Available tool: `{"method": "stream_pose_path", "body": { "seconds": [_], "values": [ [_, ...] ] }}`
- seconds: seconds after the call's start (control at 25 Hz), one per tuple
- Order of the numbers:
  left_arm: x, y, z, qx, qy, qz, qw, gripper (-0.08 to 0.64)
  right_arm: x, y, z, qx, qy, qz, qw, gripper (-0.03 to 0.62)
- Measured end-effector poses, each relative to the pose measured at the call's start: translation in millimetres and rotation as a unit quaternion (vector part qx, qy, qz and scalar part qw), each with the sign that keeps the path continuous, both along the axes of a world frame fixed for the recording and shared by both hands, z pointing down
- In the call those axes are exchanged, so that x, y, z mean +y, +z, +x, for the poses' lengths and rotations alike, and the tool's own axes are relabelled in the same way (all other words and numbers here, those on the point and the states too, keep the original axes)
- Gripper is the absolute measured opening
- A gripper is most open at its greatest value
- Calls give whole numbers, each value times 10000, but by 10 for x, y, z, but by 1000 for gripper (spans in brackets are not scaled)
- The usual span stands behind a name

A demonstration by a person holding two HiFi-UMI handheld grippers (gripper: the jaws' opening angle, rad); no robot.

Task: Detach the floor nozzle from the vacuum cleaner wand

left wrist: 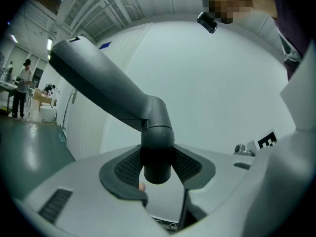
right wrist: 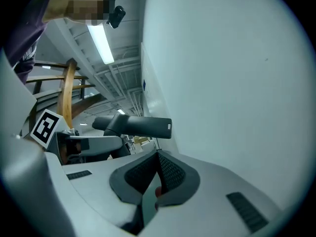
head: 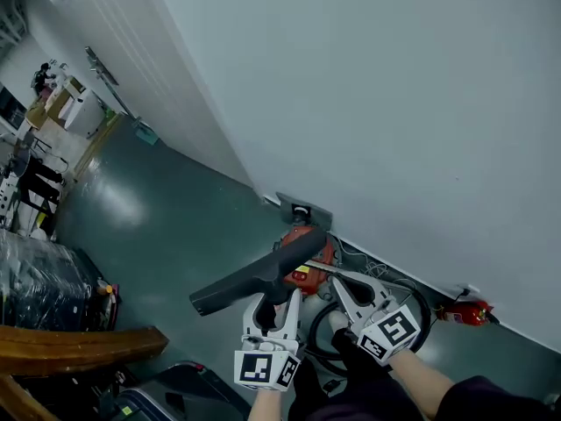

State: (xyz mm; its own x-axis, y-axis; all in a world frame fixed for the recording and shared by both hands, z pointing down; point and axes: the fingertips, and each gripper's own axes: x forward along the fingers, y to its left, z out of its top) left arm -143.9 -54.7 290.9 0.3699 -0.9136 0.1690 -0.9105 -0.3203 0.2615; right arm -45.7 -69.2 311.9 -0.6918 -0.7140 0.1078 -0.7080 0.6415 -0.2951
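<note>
The dark grey floor nozzle (head: 254, 276) hangs in the air, free of any wand. My left gripper (head: 273, 300) is shut on its round neck (left wrist: 157, 154), and the long nozzle head (left wrist: 94, 85) slants up to the left. My right gripper (head: 337, 281) is just to the right of it, shut with nothing between its pads (right wrist: 168, 172). In the right gripper view the nozzle (right wrist: 136, 126) lies level to the left. The red vacuum cleaner body (head: 308, 251) sits on the floor by the wall below both grippers, with a black hose (head: 422, 305) looped beside it.
A white wall (head: 394, 103) runs close along the right. A red fire extinguisher (head: 466, 313) lies at its foot. Wooden rails (head: 79, 345) and black wrapped goods (head: 44, 279) stand at the lower left. A long-handled tool (head: 114, 90) leans on the far wall. A person (left wrist: 22, 85) stands far off.
</note>
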Motion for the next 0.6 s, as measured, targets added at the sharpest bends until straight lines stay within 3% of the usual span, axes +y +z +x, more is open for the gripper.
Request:
{"method": "stream_pose_path", "body": {
  "seconds": [0.24,0.6],
  "values": [
    [54,-219,-94,-69,17,111,9999,178,65,-231,-74,-91,35,96,9999,17],
    [101,-147,-120,13,-67,-8,10000,178,82,-250,-155,-115,-66,144,9998,17]
  ]
}}
